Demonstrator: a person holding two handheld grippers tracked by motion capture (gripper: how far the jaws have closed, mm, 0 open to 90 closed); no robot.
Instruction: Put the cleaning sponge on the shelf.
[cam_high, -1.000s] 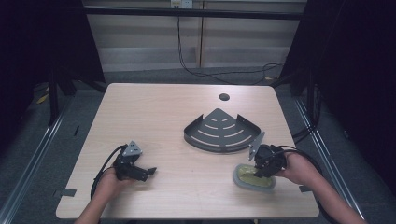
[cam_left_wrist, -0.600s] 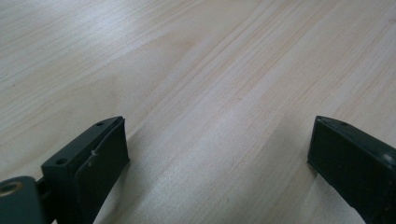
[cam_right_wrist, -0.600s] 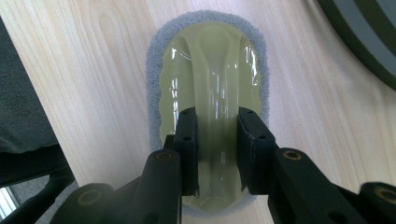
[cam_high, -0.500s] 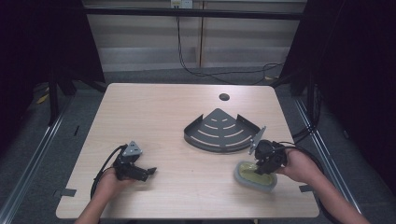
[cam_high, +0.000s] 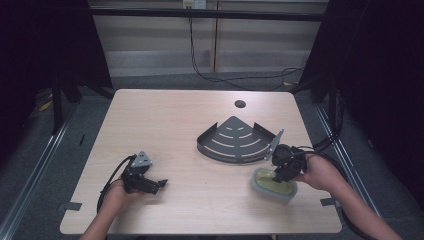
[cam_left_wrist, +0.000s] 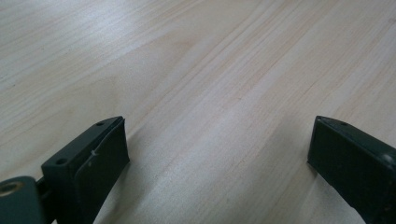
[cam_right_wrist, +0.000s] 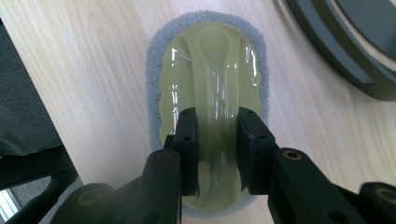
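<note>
Right tongs (cam_right_wrist: 217, 140) clamping scrubber handle (cam_right_wrist: 215, 93), rack (cam_high: 239, 140) bare

Scrubber (cam_high: 274, 183) lies on table (cam_high: 190, 130) before rack (cam_high: 239, 139).

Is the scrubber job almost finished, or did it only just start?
Only just started, it seems. Done: the right gripper has shut its jaws on the ridge handle of the yellow scrubber, which lies flat on the table. In hand: that grip. Left: lifting the scrubber and probably taking it to the grey corner rack beside it, which holds nothing. The left gripper waits open over bare wood.
</note>
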